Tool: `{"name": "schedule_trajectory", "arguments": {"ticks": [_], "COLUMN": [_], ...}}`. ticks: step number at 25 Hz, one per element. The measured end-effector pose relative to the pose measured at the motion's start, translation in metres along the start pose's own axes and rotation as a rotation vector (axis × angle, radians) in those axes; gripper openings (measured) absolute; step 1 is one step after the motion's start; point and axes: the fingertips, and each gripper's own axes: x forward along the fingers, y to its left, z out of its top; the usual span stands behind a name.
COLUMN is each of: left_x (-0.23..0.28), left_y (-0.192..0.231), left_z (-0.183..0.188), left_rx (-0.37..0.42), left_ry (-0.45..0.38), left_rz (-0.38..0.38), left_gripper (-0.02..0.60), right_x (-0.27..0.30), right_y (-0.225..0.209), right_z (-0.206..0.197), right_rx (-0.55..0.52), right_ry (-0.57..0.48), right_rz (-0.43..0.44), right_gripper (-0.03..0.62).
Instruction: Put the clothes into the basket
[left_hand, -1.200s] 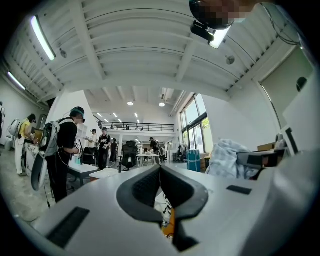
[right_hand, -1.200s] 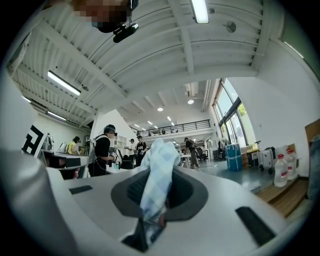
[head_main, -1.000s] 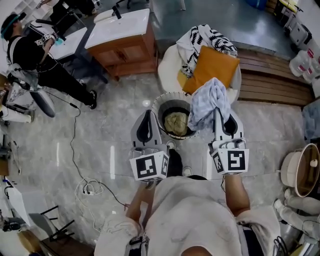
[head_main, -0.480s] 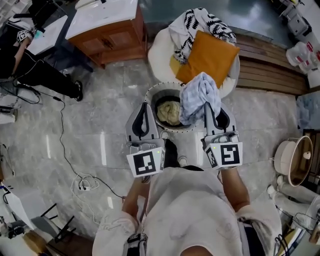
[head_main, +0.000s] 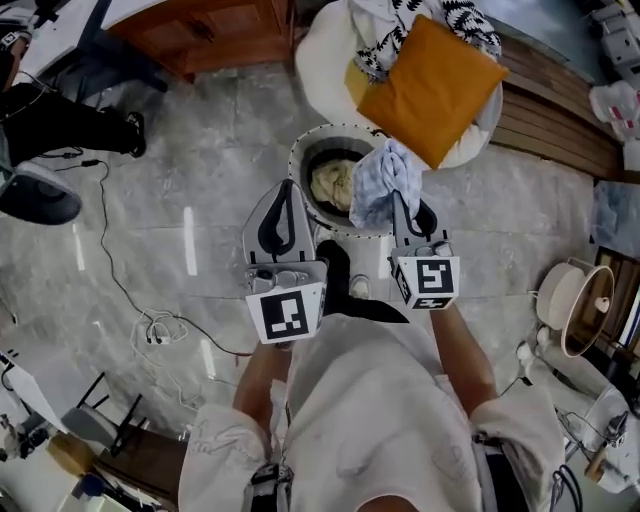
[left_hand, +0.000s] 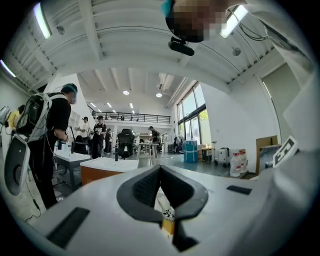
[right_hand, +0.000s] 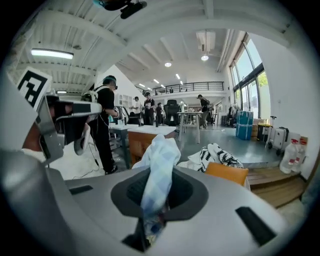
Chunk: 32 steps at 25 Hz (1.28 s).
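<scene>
You've got a pale-blue checked cloth (head_main: 385, 182); beige garment (head_main: 332, 184) in white-rimmed, dark basket (head_main: 297, 160); orange cushion (head_main: 432, 88); blk & wht zigzag throw (head_main: 383, 40); grey marble floor (head_main: 200, 160).

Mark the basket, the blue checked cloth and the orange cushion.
basket (head_main: 297, 172), head view, left rim.
blue checked cloth (head_main: 385, 185), head view, bunched middle.
orange cushion (head_main: 432, 88), head view, centre of its top face.

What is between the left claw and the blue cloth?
In the head view, the basket, with a beige garment inside, sits between the left claw and the blue cloth held by the right claw.
</scene>
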Motion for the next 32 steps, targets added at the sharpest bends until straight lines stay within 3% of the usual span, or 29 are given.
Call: {"name": "schedule_trajectory", "arguments": {"ticks": [9, 17, 21, 28, 32], "left_x": [0.027, 0.037, 0.038, 0.037, 0.035], "left_y": [0.039, 0.061, 0.064, 0.065, 0.065], "left_z": [-0.037, -0.058, -0.064, -0.065, -0.067], "left_rx": [-0.018, -0.043, -0.048, -0.048, -0.047], "left_ry": [0.054, 0.084, 0.098, 0.109, 0.117], "left_rz": [0.012, 0.038, 0.033, 0.03, 0.019], "left_gripper": [0.005, 0.005, 0.005, 0.005, 0.005], "right_x": [0.079, 0.115, 0.123, 0.126, 0.114], "right_y": [0.025, 0.035, 0.041, 0.043, 0.055], "right_z": [-0.139, -0.248, -0.276, -0.29, -0.305], "right_rx": [0.088, 0.216, 0.233, 0.225, 0.249], "right_ry": [0.348, 0.628, 0.72, 0.805, 0.918], "right_rz": [0.024, -0.027, -0.023, -0.025, -0.007], "right_gripper": [0.028, 0.028, 0.028, 0.037, 0.156]}}
